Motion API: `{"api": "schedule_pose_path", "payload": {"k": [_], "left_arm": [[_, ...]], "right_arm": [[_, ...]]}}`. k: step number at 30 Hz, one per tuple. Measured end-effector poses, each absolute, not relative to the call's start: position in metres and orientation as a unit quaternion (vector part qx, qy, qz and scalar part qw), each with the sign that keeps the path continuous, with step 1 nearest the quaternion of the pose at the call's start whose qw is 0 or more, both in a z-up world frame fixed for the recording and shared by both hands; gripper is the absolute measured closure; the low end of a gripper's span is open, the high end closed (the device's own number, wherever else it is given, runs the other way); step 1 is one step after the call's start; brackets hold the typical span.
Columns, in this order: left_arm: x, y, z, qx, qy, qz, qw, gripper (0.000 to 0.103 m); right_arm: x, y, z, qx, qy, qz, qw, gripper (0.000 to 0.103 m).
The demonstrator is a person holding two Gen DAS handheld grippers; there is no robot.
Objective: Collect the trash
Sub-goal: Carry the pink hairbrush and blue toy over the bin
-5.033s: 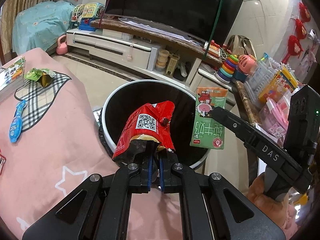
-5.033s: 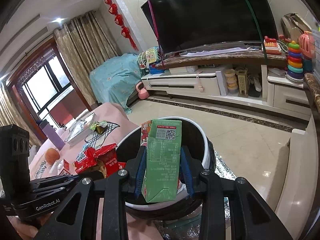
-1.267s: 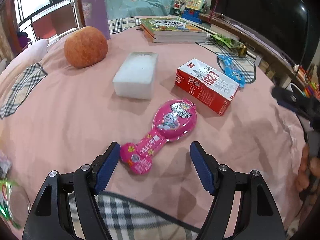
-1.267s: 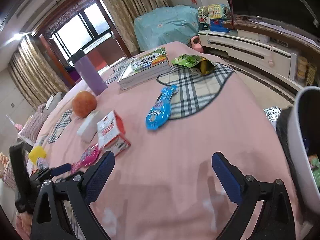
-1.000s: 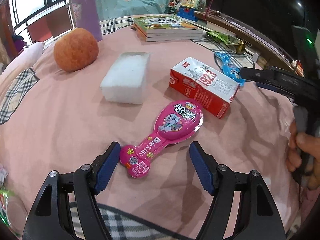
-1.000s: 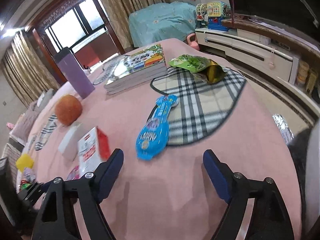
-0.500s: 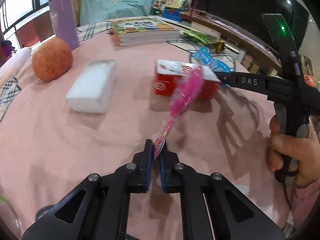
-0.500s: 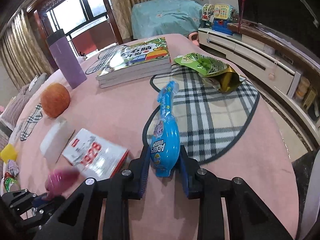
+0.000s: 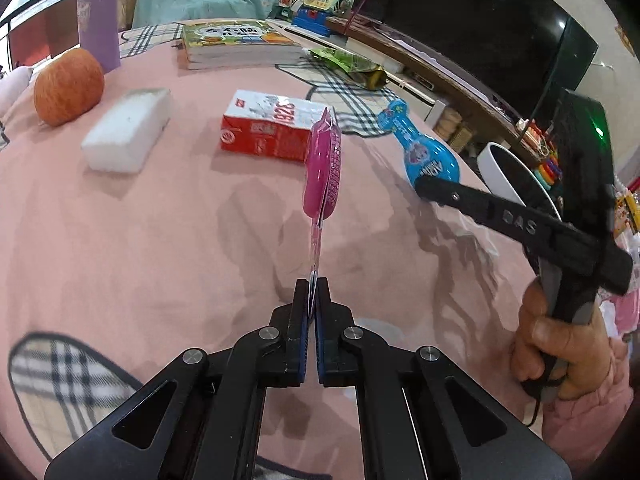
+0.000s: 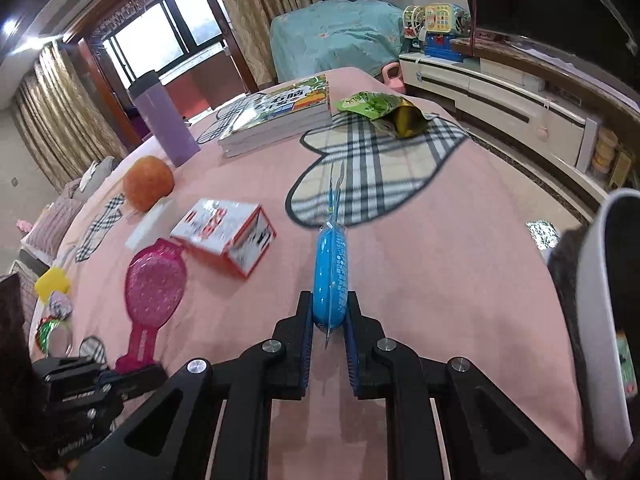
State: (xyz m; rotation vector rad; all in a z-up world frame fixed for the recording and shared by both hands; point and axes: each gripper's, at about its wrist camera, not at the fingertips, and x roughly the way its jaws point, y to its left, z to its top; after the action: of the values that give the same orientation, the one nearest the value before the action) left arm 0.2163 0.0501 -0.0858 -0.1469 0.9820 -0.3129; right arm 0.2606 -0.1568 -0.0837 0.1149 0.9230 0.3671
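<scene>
Left wrist view: pink wrapper [image 9: 322, 168] is being pinched by its thin tail in left gripper [image 9: 311, 292], lifted off the table. Blue wrapper [image 10: 331, 276] is being clamped in right gripper [image 10: 329, 322]. Both should be carried level w/o swinging to bin [image 10: 600, 320], released over the opening.

The bin [image 10: 600, 320] is cut off by the right wrist picture's right edge, its inside dark. In the left wrist view the right gripper's arm hides part of the bin's rim [image 9: 504, 168]. Print on the red carton [image 10: 224, 228] is blurred. The left gripper [image 10: 132, 372] is half hidden at the lower left.
</scene>
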Motion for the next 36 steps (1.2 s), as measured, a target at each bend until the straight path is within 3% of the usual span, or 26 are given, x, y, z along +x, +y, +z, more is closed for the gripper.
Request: {"api": "schedule_pose_path", "payload": {"k": [36], "left_arm": [[0.175,-0.077,-0.062,-0.023,0.447,-0.232,0.863,0.101]], "right_arm": [[0.144,-0.273,-0.045,0.11,0.383,0.113,0.91,0.089]]}}
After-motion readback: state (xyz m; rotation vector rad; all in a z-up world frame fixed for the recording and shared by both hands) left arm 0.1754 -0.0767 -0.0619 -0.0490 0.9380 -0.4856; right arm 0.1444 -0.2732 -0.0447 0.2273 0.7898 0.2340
